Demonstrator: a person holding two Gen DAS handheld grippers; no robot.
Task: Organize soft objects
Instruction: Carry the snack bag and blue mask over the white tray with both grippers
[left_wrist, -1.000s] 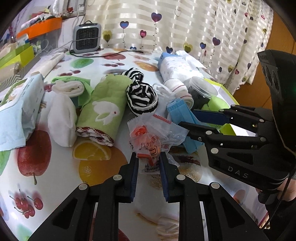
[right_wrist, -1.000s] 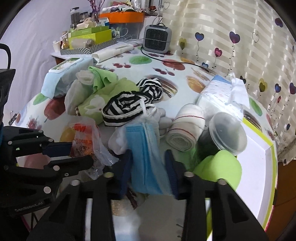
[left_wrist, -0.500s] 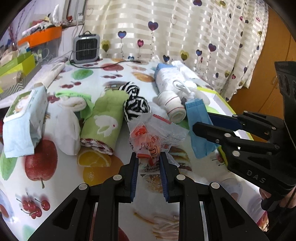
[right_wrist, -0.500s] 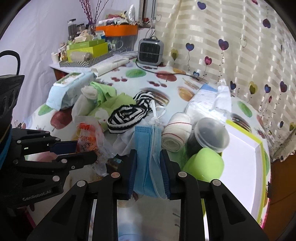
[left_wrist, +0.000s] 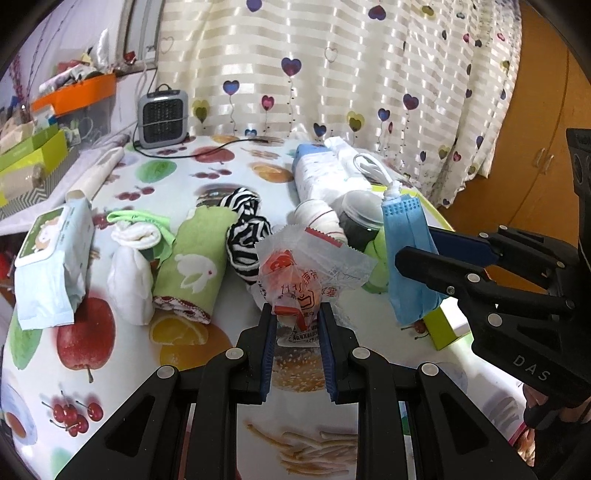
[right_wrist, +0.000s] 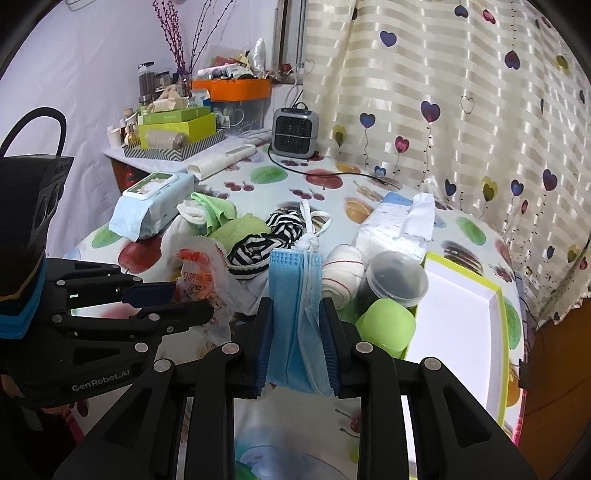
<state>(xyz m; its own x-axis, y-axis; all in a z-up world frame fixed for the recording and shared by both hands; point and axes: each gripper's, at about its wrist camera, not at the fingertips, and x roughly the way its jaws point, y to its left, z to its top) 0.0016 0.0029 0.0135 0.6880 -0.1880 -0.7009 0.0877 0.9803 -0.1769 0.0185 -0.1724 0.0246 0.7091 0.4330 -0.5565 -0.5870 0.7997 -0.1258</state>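
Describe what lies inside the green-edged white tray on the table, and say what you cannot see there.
The tray holds a dark clear-lidded jar and a lime-green cup at its near-left end; the rest shows bare white floor. What sits beneath or behind those two is hidden.

Black plastic left gripper (left_wrist: 297, 334) and right gripper (right_wrist: 297, 332); blue pads inside the jaws, silver screws behind them. White lettering on both bodies; black cable loop behind.

Left gripper (left_wrist: 296, 317) pinches crinkled plastic packet (left_wrist: 299, 273) above fruit-print tablecloth (left_wrist: 122, 354); right gripper (left_wrist: 413, 247) clamps blue mask (left_wrist: 406, 254).
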